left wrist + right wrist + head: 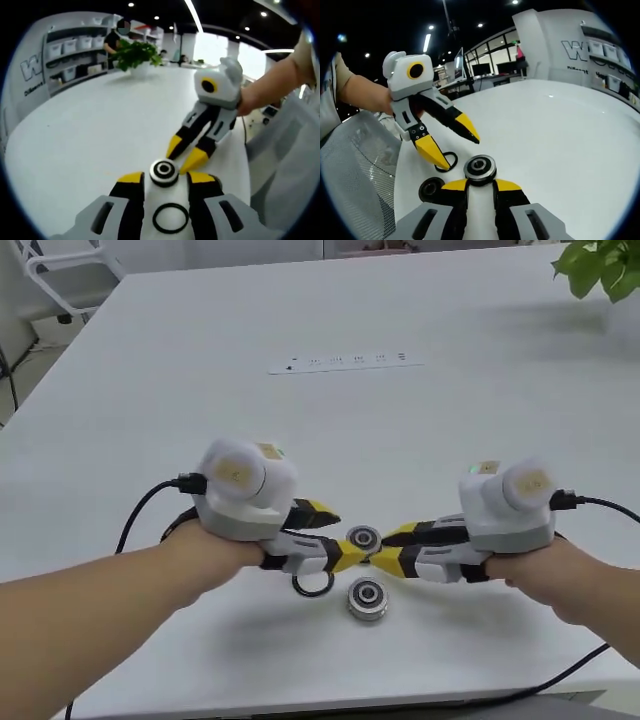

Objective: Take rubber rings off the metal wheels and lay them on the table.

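Observation:
My right gripper (388,548) (481,185) comes in from the right and is shut on a small metal wheel (362,538) (480,169), held just above the white table (420,440). My left gripper (340,532) (166,177) faces it from the left, open, with its yellow tips on either side of that wheel (164,171) without closing on it. A loose black rubber ring (313,585) (170,218) (447,161) lies flat on the table under the left jaws. A second wheel (368,598) (431,189) rests on the table in front of the grippers.
The table's front edge (330,705) lies close below the grippers, and black cables (140,515) trail off both of them. A flush socket strip (345,362) sits mid-table. A potted plant (600,265) stands far right, and a white chair (60,270) far left.

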